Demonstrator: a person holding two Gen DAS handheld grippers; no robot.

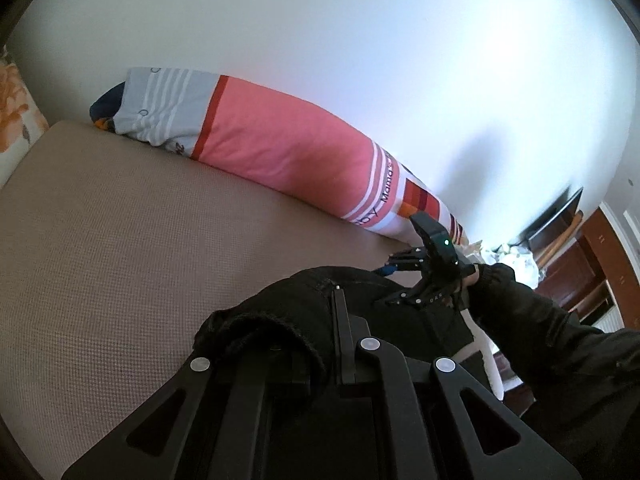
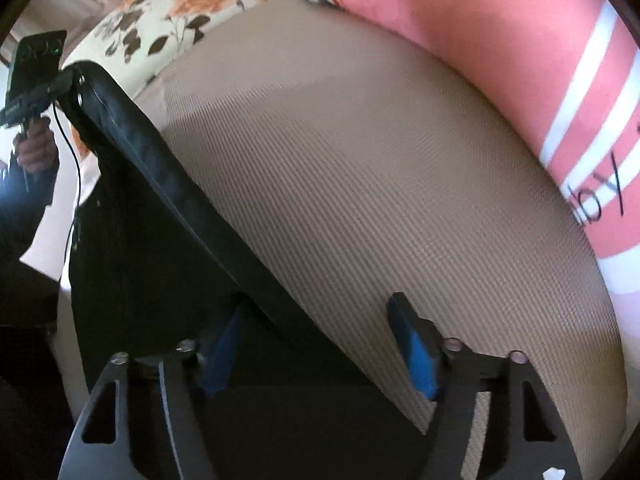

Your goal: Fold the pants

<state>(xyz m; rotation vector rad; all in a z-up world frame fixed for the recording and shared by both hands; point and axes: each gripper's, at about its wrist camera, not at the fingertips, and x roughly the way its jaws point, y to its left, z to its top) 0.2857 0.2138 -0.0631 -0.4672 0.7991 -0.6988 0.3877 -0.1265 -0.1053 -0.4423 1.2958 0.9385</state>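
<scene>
Black fabric, that's the pants, and in the right wrist view their thick hemmed edge runs as one long taut line, slanting from the upper left down toward the lower middle of the picture, lifted at the high end and meeting the beige woven bed surface at the low end. Up at that high end the left gripper has the cloth pinched, held in a hand with a dark sleeve and a thin cable hanging below it. From the left wrist view its two black fingers are pressed close together with a bunched fold of the pants clamped between them, the fabric spilling over the left finger. Down at the low end, the right gripper stands partly apart, blue pads showing, straddling the edge of the cloth; the pads are not pressing on it. The left wrist view catches that right gripper too, over the far side of the dark cloth, a green light on its body. Beyond the pants, a long pink pillow with white stripes and lettering lies along the white wall, and a cream cushion with orange flowers sits at the bed's far end.
</scene>
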